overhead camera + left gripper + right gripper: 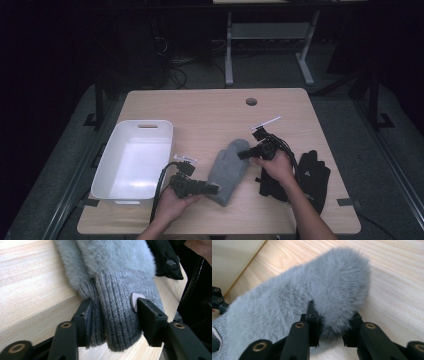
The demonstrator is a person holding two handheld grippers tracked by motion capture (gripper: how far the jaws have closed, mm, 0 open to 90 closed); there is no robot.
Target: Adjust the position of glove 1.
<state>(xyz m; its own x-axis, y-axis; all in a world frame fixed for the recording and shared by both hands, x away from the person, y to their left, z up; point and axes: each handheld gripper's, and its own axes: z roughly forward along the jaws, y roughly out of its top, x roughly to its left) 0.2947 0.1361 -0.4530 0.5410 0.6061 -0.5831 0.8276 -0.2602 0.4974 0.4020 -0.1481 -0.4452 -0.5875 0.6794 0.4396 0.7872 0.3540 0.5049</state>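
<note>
A grey mitten (229,170) with a furry body and a ribbed knit cuff (117,290) lies on the wooden table (210,110). My left gripper (212,189) comes in from the near left, and its jaws press on both sides of the cuff, beside a small tag (135,300). My right gripper (242,154) reaches from the right and pinches the mitten's furry edge (337,290) near its rounded tip. In the right gripper view the fur bulges between the two jaws (334,312). The mitten rests flat on the tabletop.
A white plastic bin (145,123) stands on the left of the table, close to the left hand. A pair of black gloves (310,175) lies at the right, under the right forearm. A round cable hole (251,101) sits near the far edge.
</note>
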